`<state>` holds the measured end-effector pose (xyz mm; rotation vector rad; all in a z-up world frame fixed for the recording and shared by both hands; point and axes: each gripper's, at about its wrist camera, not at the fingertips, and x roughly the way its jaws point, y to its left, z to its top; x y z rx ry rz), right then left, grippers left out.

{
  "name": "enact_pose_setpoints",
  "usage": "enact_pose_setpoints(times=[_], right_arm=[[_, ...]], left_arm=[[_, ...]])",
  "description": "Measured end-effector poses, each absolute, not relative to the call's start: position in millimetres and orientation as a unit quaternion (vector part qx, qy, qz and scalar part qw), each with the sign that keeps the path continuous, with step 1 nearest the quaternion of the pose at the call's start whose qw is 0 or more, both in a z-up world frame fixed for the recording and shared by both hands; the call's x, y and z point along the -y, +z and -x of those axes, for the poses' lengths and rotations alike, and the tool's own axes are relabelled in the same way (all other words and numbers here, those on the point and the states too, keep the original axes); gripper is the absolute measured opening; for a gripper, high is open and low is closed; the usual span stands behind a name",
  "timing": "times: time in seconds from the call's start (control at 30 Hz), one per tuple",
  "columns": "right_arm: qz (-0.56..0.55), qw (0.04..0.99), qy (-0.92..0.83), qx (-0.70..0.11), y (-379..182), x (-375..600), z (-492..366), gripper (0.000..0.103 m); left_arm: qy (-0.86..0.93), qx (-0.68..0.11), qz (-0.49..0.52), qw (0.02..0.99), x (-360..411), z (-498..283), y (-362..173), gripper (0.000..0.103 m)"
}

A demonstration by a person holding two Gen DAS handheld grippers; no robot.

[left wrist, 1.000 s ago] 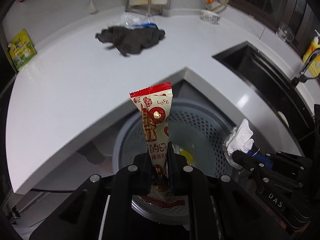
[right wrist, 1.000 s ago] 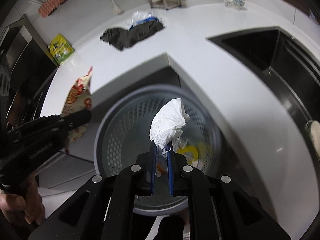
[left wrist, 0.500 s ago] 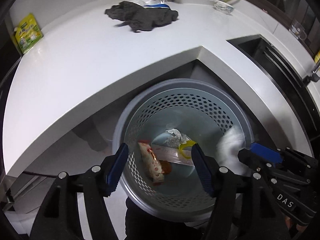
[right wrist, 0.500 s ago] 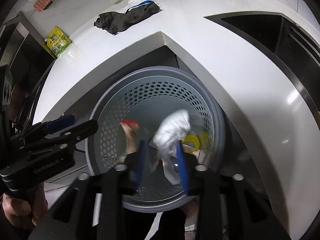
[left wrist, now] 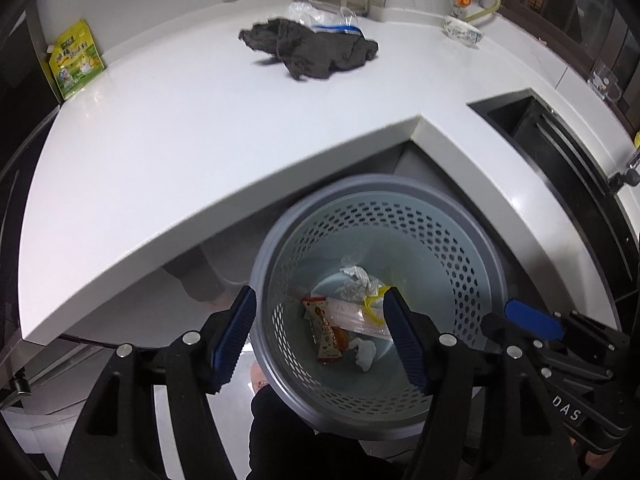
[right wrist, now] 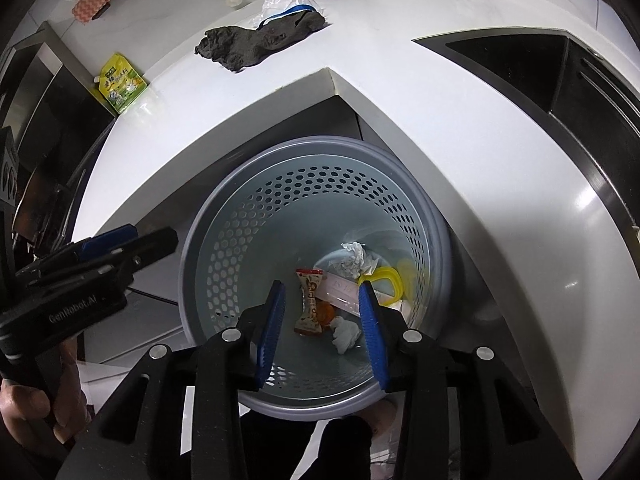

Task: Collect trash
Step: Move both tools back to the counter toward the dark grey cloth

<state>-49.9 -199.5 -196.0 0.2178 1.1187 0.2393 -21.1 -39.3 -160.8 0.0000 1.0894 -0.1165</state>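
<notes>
Grippers hang empty over a grey perforated bin (left wrist: 472, 240) tucked under the inside corner of a white kitchen counter (left wrist: 200, 140). Left gripper (left wrist: 320, 336) stands wide, its blue pads framing the bin's mouth with nothing between them; right gripper (right wrist: 322, 328) stands about half open, likewise empty, and shows at the lower right edge of the left view. Down on the bin floor lie a red-and-white snack wrapper (left wrist: 324, 336), a white tissue wad (left wrist: 366, 354), a second crumpled paper (left wrist: 356, 280) and a yellow plastic ring (right wrist: 386, 280) on a pale flat packet. Judged from how things lie, the drop-off step looks finished for this load: the litter sits in the bin and neither claw grips anything.

What remains on the counter is a dark crumpled cloth (left wrist: 316, 52) with a clear plastic bag (left wrist: 320, 14) just behind it, and a green-and-yellow pouch (right wrist: 120, 84) propped at the far left edge. Whether any of these counts as trash cannot be told. If so, the next move calls for lifting both tools clear of the rim and reaching across the counter, most likely towards the plastic bag, whose thin film will want a firm pinch.
</notes>
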Motion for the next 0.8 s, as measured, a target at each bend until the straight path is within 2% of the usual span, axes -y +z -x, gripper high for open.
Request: enact_pose_setpoints(times=[0.5, 0.8], right_arm=[[-0.095, 0.878, 0.102, -0.458, -126.1, 206.4, 4.1, 0.042], [-0.093, 0.89, 0.093, -0.436, -105.4, 191.8, -50.8, 0.045]], left_arm=[[-0.033, -0.447, 0.027, 0.894, 11.6, -20.9, -87.7, 0.075], [-0.027, -0.431, 0.033, 0.902, -10.4, -75.8, -72.7, 0.077]])
